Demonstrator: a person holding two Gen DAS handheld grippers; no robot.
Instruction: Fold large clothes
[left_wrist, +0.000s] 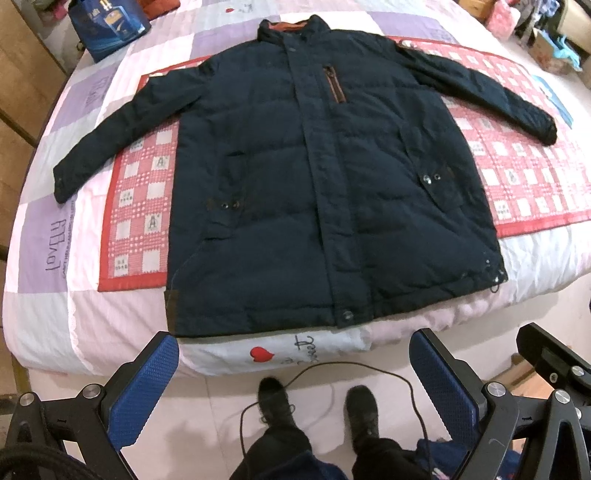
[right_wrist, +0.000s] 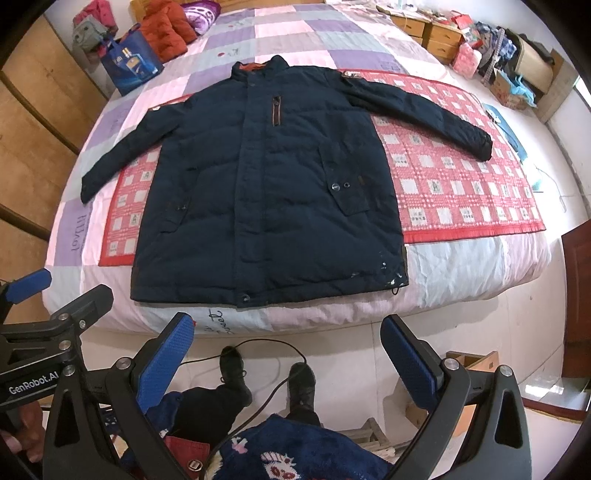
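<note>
Bedroom, pale tiled floor, wooden wardrobe doors along the left wall. Bed carries a patchwork quilt of lilac, pink and grey squares; a red-and-white checked mat lies across it. Dark navy padded jacket is spread flat, front up, over the mat, both sleeves out to the sides, hem near the bed's front edge (collar lining orange, brown strip by the chest zip). Blue gift bag and an orange garment sit at the far left corner.

Writing: "love" printed on a lilac quilt patch; "GenRobot.AI" on the left tool's body, right view.

Left tool: jaws spread wide, empty, over the floor before the bed. Right tool: same, wide apart and empty. Person's dark shoes and a black cable below.
</note>
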